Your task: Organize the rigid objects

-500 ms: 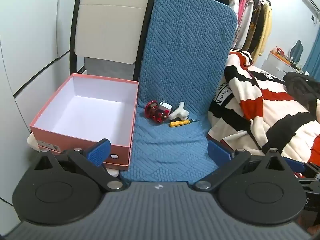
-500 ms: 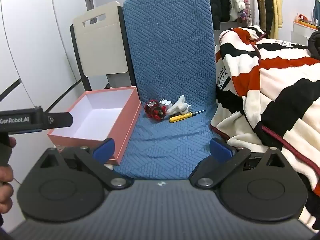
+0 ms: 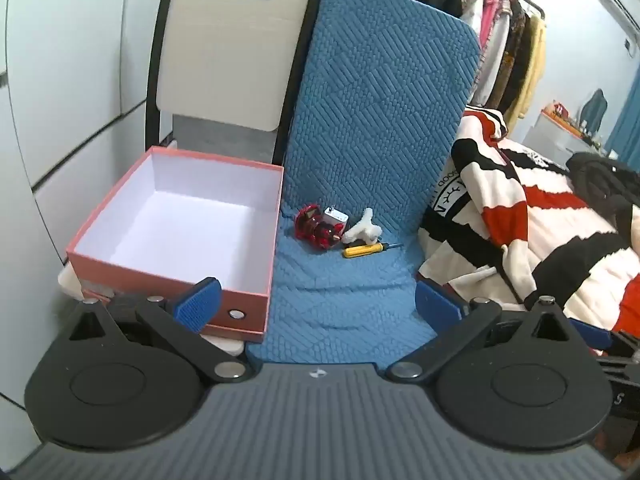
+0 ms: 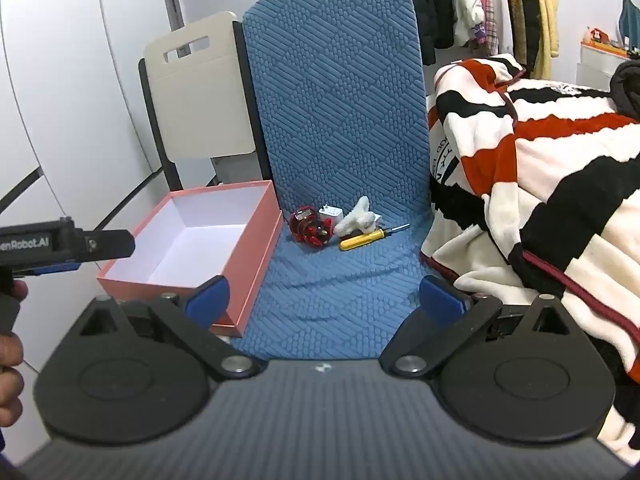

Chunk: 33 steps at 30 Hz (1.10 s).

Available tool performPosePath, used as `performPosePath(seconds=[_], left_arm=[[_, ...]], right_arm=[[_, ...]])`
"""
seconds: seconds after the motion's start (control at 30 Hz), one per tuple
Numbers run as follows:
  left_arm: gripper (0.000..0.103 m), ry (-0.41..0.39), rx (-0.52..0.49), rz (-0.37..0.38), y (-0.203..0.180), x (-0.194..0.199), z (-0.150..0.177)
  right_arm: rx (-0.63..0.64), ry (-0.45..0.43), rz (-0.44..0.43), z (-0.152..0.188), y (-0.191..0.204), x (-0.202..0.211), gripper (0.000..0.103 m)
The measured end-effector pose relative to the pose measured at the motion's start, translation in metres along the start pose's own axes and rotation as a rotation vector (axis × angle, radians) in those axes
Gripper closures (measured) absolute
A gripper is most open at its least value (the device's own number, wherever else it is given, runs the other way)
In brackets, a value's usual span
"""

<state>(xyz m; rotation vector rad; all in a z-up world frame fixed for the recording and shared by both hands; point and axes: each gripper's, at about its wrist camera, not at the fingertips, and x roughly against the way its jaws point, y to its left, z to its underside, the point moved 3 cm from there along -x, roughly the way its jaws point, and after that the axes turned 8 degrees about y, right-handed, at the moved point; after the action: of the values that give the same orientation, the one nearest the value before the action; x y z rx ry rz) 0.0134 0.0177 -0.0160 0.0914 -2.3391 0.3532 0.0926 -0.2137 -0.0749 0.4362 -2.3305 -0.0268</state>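
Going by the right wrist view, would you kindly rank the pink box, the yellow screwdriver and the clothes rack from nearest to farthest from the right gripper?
1. Pink box: its near corner is beside the right gripper, left.
2. Yellow screwdriver: farther back on the blue mat, near centre.
3. Clothes rack: far background, upper right.

White lettering reading "enRobot.AI", cut off at the picture's edge, is showing on the black body of the left gripper (image 4: 108,244) at the far left of the right wrist view. A round black-and-white emblem with partial letters is sitting on the near edge of the striped blanket (image 3: 452,196), right of the blue cushion, too folded to read.
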Motion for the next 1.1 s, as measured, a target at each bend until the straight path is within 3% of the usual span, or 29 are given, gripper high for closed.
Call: performPosePath(seconds=[0.97, 1.1], left_arm=[[0.000, 0.020, -0.049, -0.021, -0.012, -0.010, 0.007], [0.000, -0.006, -0.045, -0.022, -0.012, -0.007, 0.007]], right_arm=[[0.046, -0.011, 0.016, 0.006, 0.008, 0.003, 0.000], [0.047, -0.013, 0.024, 0.003, 0.006, 0.000, 0.000]])
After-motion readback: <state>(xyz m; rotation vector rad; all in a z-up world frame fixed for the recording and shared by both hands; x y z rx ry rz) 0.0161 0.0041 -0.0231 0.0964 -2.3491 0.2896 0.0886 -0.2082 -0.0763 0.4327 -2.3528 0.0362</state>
